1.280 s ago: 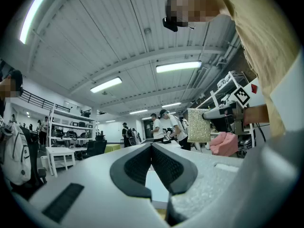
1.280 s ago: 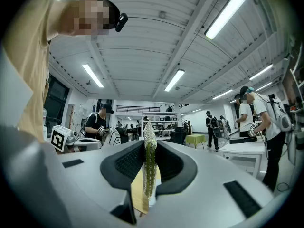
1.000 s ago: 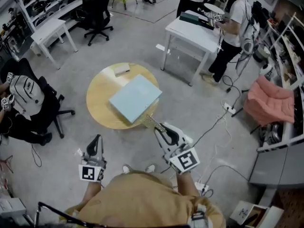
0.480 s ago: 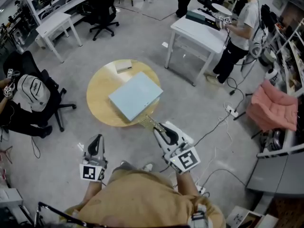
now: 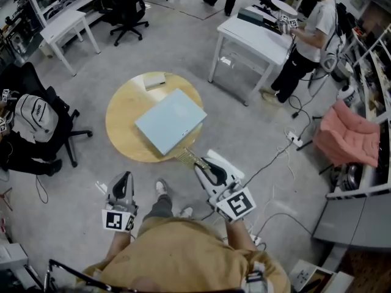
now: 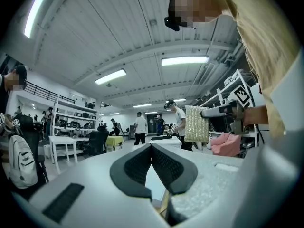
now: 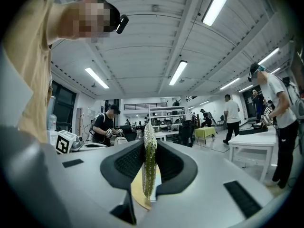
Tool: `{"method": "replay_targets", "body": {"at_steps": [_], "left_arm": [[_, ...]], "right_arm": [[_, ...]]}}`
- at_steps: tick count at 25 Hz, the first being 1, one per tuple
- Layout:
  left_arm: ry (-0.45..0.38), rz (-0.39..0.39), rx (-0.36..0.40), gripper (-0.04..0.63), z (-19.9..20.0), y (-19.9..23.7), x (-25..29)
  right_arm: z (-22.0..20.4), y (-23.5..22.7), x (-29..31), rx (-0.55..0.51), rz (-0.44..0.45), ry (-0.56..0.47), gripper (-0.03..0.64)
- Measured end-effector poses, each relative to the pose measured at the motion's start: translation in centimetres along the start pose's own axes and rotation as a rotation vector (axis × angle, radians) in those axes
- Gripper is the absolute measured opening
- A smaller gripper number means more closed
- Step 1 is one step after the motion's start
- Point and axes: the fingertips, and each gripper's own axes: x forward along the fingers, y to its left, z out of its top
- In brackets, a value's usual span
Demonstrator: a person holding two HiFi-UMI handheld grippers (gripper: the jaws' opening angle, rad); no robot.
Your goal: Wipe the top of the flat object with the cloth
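A pale blue flat object [image 5: 170, 121] lies on a round wooden table [image 5: 122, 118] in the head view. My right gripper [image 5: 202, 165] hangs just off the table's near edge, shut on a greenish glittery cloth [image 5: 189, 158] that sticks out toward the flat object. Seen edge-on in the right gripper view, the cloth [image 7: 149, 161] is pinched between the jaws. My left gripper [image 5: 122, 186] is lower left, over the floor and away from the table; its jaws are shut with nothing between them. The cloth [image 6: 196, 124] also shows in the left gripper view.
A small beige block [image 5: 155, 81] sits at the table's far edge. A white table [image 5: 255, 38] with a person [image 5: 305, 38] stands to the back right, office chairs [image 5: 125, 8] at back left, a backpack on a chair [image 5: 30, 118] at left, cables [image 5: 287, 157] on the floor.
The view has shifted slightly as the wearer stepped toward the table. Both grippers keep their places in the view, the right one still holding the cloth.
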Motion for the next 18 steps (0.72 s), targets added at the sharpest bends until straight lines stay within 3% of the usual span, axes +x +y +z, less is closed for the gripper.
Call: {"method": "replay_targets", "body": {"at_steps": [8, 18], "left_arm": [[-0.039, -0.060, -0.020, 0.003, 0.7, 2.7, 5.4], [-0.057, -0.091, -0.019, 0.003, 1.5, 10.3, 10.7]], "right_arm": [[0.8, -2.4, 3.5, -0.029, -0.037, 0.027, 0.061], [2.4, -3.8, 12.1, -0.066, -0.049, 0.020, 0.061]]}}
